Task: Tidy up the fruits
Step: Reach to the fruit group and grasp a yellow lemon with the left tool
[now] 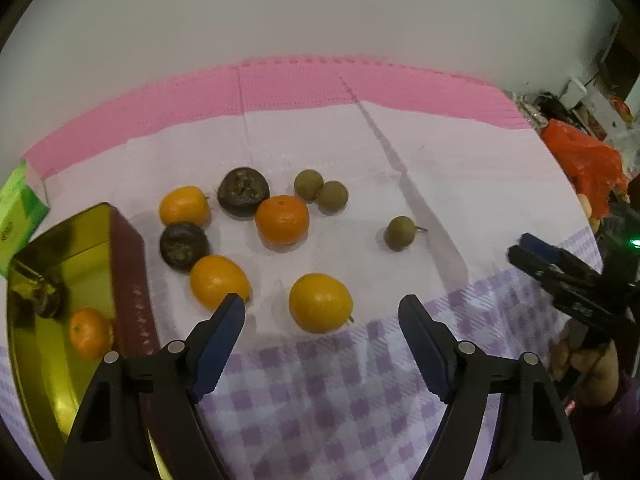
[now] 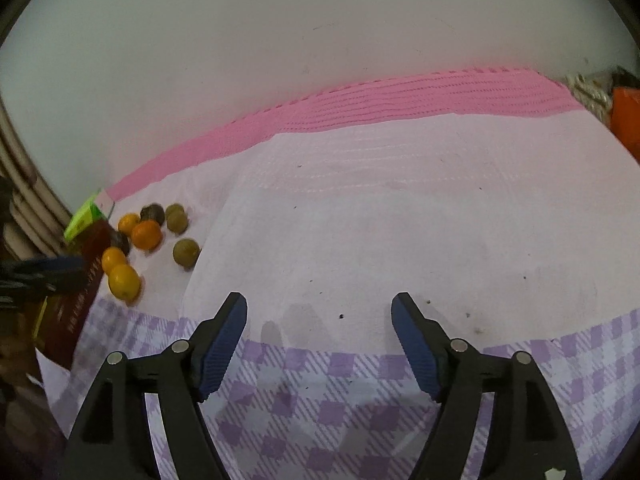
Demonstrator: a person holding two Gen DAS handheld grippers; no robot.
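In the left wrist view, several loose fruits lie on the white cloth: an orange kumquat [image 1: 321, 303] nearest my open left gripper [image 1: 322, 308], another [image 1: 219, 281] by its left fingertip, a tangerine [image 1: 282, 219], two dark passion fruits [image 1: 243, 191], and three brownish longans [image 1: 398, 233]. A gold tin box [image 1: 80, 248] at left holds one tangerine [image 1: 90, 333] and a dark fruit. My right gripper [image 2: 319, 304] is open and empty over bare cloth; the fruit pile [image 2: 146, 235] is far to its left. It also shows in the left wrist view [image 1: 536, 248].
A green carton [image 1: 18, 210] stands behind the tin. A pink mat [image 1: 304, 84] runs along the wall. An orange plastic bag [image 1: 584, 160] and clutter sit at the far right. The purple checked cloth [image 1: 320, 400] covers the front of the table.
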